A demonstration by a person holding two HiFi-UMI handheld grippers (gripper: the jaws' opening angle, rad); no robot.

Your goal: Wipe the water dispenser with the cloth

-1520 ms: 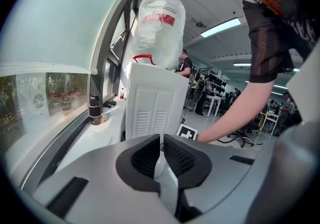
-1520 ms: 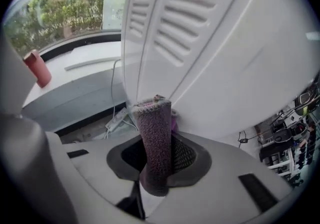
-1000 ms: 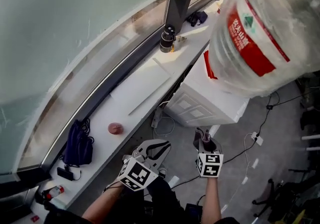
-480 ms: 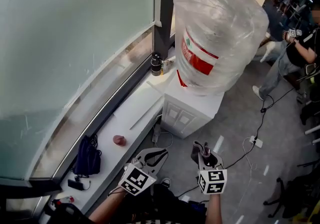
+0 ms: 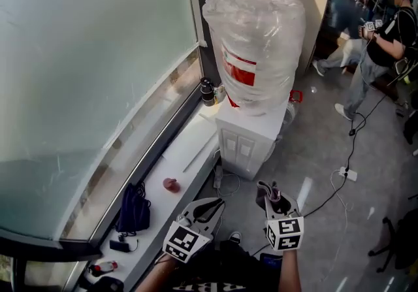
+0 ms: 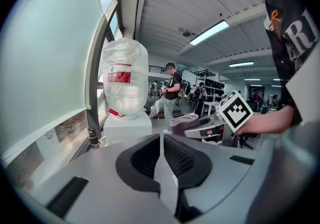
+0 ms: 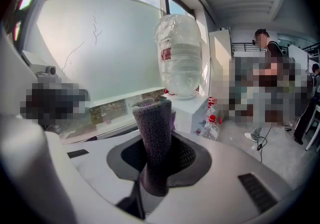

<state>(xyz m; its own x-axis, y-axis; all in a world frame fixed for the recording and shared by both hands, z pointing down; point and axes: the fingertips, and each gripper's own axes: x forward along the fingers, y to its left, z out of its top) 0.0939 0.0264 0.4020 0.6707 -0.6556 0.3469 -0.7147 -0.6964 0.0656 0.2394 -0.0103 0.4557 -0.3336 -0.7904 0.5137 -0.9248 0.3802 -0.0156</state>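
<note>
My right claw point(image 7: 157, 144) pinches the folded grey-purple cloth point(image 7: 152, 118); my left claw point(image 6: 161, 140) is pressed together, empty. The white water dispenser point(image 5: 251, 137) stands well ahead by the window ledge's point(image 5: 177, 161) far end; approach, press cloth flat.

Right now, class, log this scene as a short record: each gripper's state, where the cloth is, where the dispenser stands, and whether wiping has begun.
left gripper: jaws together, nothing between them
right gripper: shut on the cloth, which stands up between the jaws
dispenser: white, ahead, beside the sill
bottle: on the dispenser, wrapped in clear plastic, red label
wiping: not begun; cloth is apart from the dispenser
person: standing beyond the dispenser, at the right
</note>
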